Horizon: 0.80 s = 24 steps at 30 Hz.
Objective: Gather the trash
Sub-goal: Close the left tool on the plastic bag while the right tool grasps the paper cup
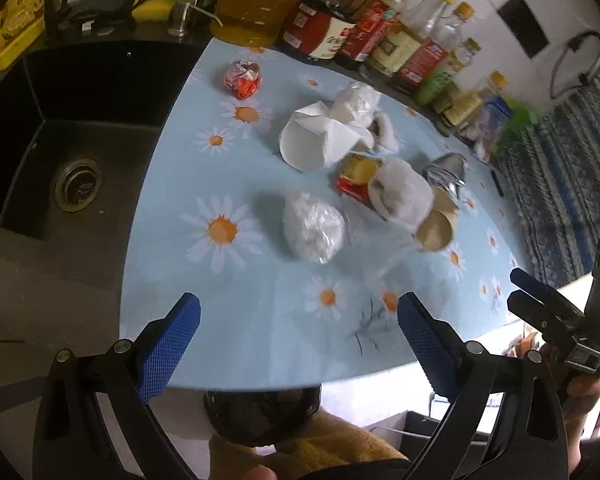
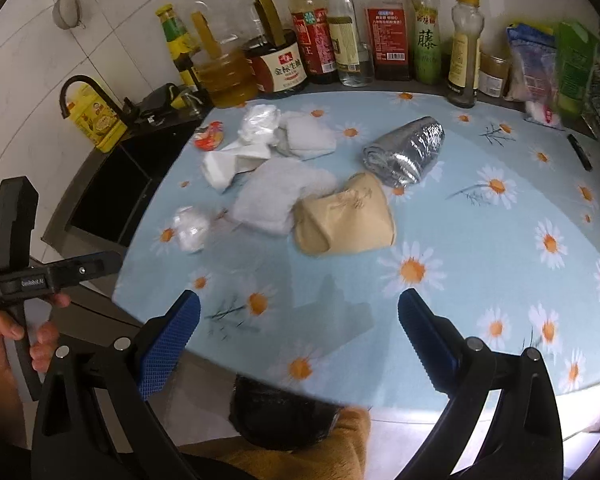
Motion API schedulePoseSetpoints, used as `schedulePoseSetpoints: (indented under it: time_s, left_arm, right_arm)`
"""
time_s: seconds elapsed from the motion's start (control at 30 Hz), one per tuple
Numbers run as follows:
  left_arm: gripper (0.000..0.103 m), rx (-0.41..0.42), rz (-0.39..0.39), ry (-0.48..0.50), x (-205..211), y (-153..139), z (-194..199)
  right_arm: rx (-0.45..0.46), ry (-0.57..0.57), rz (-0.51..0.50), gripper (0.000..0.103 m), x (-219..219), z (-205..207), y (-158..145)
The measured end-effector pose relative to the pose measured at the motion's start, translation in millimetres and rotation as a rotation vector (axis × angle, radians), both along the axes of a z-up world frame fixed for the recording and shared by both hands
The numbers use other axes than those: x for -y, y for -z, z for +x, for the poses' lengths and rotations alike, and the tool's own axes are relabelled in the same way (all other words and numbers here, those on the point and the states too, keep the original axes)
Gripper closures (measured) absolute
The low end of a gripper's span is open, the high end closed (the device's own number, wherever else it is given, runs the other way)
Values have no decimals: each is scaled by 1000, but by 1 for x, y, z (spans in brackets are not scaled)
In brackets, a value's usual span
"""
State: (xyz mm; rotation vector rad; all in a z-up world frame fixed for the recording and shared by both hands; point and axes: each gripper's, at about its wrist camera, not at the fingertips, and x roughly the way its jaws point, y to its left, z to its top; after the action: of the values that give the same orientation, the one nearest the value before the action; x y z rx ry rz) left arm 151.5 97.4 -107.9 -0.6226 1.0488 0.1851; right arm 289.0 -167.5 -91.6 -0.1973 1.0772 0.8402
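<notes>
Trash lies in a loose heap on the daisy tablecloth (image 2: 480,264): a crushed brown paper cup (image 2: 344,216), a silver foil bag (image 2: 408,152), white tissue (image 2: 280,196), a squashed white paper cup (image 1: 312,140), a crumpled clear plastic ball (image 1: 314,228) and a red wrapper (image 1: 240,78). My left gripper (image 1: 299,312) hangs open over the table's near edge, short of the plastic ball. My right gripper (image 2: 299,312) is also open and holds nothing, a little before the brown cup. A black bag (image 2: 284,412) sits below the table edge, under both grippers.
A black sink (image 1: 60,152) with a drain lies left of the table. Oil and sauce bottles (image 2: 384,28) line the back wall. A black pen (image 2: 580,152) rests at the far right. Blue patterned cloth (image 1: 560,184) borders the right side.
</notes>
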Motion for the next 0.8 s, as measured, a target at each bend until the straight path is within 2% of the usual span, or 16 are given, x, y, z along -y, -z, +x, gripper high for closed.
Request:
schedulePoseSetpoints:
  time_s: [0.3,0.63,0.8]
  left_arm:
    - [8,-62,-47,-61,-11,25,46]
    - [8,-132,-22,-109,-22,40,70]
    - [8,-164,-9,-113,-24,46,76]
  right_arm:
    - [-34,-71,-21,5,-20,58,27]
    - [-81,-180,-56,7,-48,87,61]
    - [-80,-220,-70,16,-55,90,69]
